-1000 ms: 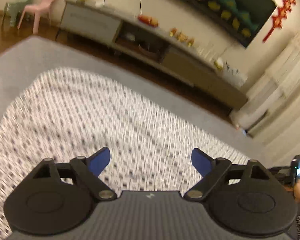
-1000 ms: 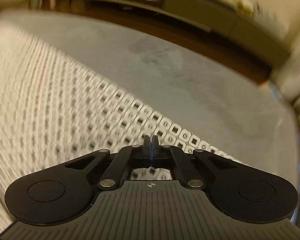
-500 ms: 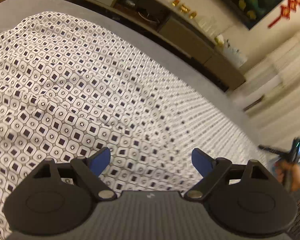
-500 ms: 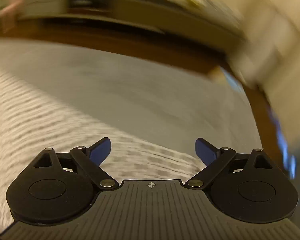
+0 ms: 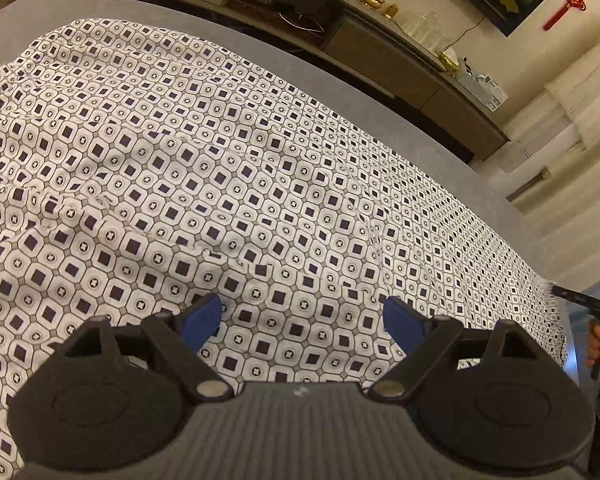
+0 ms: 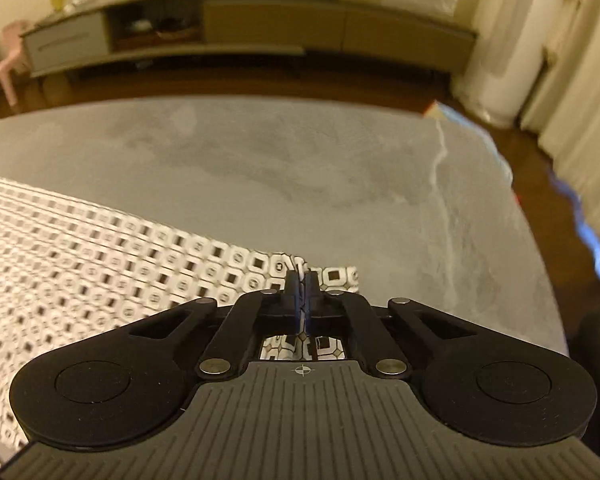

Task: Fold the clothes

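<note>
A white garment with a dark square-and-circle print (image 5: pixel 228 168) lies spread over a grey surface (image 5: pixel 440 148). My left gripper (image 5: pixel 302 314) is open, its blue-padded fingers just above the cloth near its front edge, holding nothing. My right gripper (image 6: pixel 301 280) is shut on a corner of the same printed garment (image 6: pixel 100 252), which stretches away to the left. In the left wrist view the right gripper (image 5: pixel 580 300) shows at the cloth's far right corner, with the person's hand behind it.
A long low cabinet (image 5: pixel 380 28) with small ornaments runs along the far wall, across a strip of brown floor. White curtains (image 6: pixel 560 80) hang at the right. A pink child's chair (image 6: pixel 4 64) stands at the far left. Bare grey surface (image 6: pixel 300 168) lies beyond the cloth.
My right gripper opened half a second ago and has shut again on the garment's corner. My left gripper stayed open and dropped closer to the cloth.
</note>
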A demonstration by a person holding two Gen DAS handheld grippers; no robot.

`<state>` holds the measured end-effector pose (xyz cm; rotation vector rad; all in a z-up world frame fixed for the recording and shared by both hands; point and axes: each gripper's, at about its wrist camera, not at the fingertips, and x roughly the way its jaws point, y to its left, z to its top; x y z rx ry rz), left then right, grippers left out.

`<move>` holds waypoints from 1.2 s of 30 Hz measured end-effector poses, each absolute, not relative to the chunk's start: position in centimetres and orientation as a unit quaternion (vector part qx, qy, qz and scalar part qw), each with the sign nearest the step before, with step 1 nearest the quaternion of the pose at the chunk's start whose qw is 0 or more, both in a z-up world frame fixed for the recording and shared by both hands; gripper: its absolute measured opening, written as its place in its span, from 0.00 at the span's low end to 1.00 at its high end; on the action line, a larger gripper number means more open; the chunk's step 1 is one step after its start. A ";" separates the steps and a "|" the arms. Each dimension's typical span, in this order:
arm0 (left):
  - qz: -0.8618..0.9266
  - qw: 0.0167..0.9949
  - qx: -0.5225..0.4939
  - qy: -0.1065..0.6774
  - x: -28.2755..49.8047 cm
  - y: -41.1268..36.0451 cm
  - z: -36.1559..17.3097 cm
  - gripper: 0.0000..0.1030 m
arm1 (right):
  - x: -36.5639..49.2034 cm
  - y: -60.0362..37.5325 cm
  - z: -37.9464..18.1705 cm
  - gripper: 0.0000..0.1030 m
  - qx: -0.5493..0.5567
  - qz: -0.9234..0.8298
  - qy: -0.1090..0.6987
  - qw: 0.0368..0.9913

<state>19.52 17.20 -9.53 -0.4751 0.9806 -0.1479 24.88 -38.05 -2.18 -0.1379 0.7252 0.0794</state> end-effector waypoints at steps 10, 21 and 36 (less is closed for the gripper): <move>-0.096 0.859 -0.254 0.435 18.8 16.3 -8.7 0.88 | 10.3 -34.2 0.3 0.00 -0.192 0.130 0.316 0.920; -0.122 0.841 -0.317 0.420 17.3 15.1 -9.2 0.89 | 5.7 -37.7 -1.0 0.60 0.172 0.088 0.423 0.885; -0.166 0.823 -0.291 0.460 16.5 11.9 -11.0 0.91 | 6.1 -37.6 -7.3 0.66 0.497 -0.014 0.419 0.760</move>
